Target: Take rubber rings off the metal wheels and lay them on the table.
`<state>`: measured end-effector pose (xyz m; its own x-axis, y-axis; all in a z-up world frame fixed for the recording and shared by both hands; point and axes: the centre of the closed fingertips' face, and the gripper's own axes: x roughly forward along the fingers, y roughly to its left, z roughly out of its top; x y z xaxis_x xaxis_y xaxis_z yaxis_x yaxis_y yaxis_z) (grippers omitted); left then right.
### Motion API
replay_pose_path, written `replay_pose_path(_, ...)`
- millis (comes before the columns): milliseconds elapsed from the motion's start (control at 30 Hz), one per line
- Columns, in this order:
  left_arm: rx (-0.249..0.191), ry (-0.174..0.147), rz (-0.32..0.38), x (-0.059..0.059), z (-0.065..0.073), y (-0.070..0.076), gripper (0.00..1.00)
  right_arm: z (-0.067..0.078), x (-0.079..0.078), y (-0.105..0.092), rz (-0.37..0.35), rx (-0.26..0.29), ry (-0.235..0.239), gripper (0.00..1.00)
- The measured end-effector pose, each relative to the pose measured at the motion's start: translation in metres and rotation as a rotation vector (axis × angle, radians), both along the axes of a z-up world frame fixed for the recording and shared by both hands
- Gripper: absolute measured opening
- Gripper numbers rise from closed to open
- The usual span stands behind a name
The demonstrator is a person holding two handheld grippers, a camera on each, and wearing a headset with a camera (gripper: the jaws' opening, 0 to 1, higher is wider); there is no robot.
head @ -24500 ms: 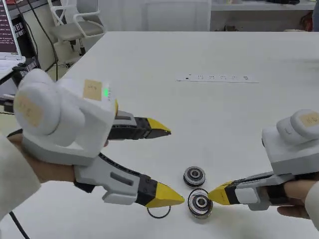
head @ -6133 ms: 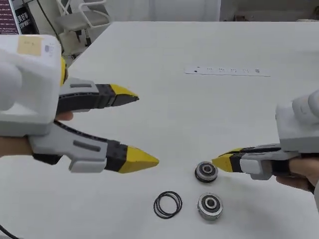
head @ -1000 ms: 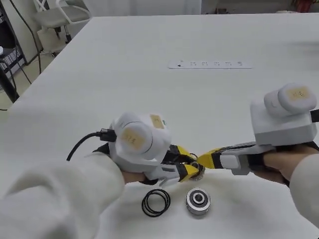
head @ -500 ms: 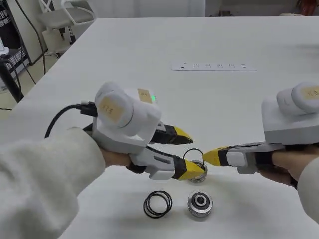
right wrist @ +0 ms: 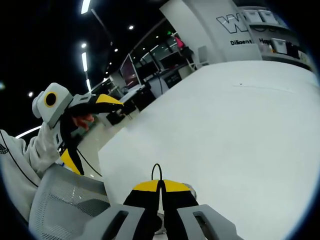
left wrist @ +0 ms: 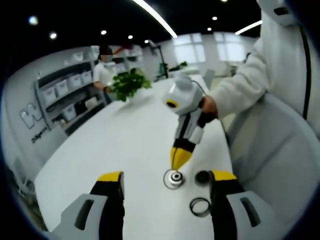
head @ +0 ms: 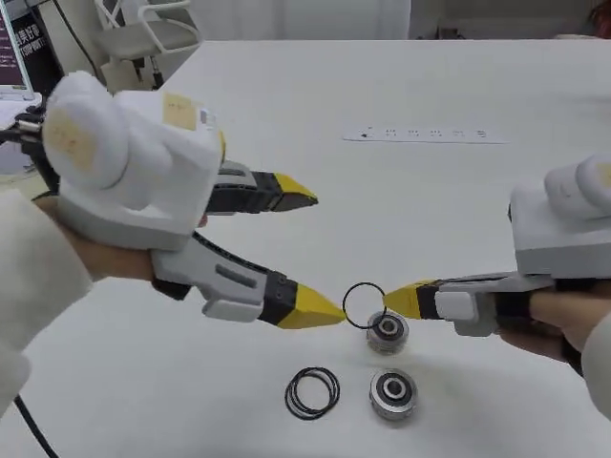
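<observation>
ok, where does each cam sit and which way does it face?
Head view: headset, looking down at the table; left hand-held gripper, right hand-held gripper and sleeves show.
Left gripper view: rides the left one, faces the right one and wheels; own open jaws.
Right gripper view: faces the left one; own shut jaws pinch a rubber ring.
Shared: head and left gripper views both show the wheels and loose rings.

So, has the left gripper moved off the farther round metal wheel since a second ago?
Yes: the left gripper has pulled back leftward from the farther round metal wheel, fingers open.
</observation>
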<state>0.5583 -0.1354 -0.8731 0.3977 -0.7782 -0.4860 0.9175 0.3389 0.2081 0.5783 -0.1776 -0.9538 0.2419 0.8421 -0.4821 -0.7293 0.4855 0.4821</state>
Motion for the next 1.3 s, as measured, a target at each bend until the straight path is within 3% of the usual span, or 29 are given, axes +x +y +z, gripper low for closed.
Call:
replay_pose_path(133, -0.008, -0.016, 0.041, -0.009, 0.008, 0.018, 0.71, 0.009, -0.006, 0.008, 0.023, 0.027, -0.003, 0.00)
replay_pose_path(267, 0.014, -0.011, 0.067, -0.024, 0.006, 0.034, 0.72, 0.012, -0.015, 0.017, 0.055, 0.050, 0.011, 0.00)
replay_pose_path(333, 0.001, -0.012, 0.092, -0.028, 0.006, 0.039, 0.72, 0.012, -0.020, 0.022, 0.077, 0.049, 0.016, 0.00)
replay_pose_path(400, -0.028, 0.014, 0.101, -0.040, 0.002, 0.042, 0.71, 0.008, -0.026, 0.027, 0.101, 0.040, 0.020, 0.00)
replay_pose_path(567, -0.019, 0.079, 0.174, -0.063, -0.026, 0.058, 0.72, -0.003, -0.042, 0.036, 0.150, 0.027, 0.062, 0.00)
replay_pose_path(733, -0.076, 0.123, 0.273, -0.076, -0.038, 0.070, 0.72, -0.015, -0.055, 0.043, 0.195, -0.003, 0.084, 0.00)
replay_pose_path(933, -0.101, 0.142, 0.370, -0.084, -0.047, 0.088, 0.71, -0.026, -0.064, 0.047, 0.211, -0.010, 0.126, 0.00)
replay_pose_path(1100, -0.103, 0.145, 0.424, -0.085, -0.050, 0.100, 0.70, -0.041, -0.069, 0.046, 0.235, -0.059, 0.131, 0.00)
replay_pose_path(1300, -0.114, 0.133, 0.454, -0.081, -0.049, 0.103, 0.69, -0.043, -0.064, 0.044, 0.222, -0.071, 0.126, 0.00)
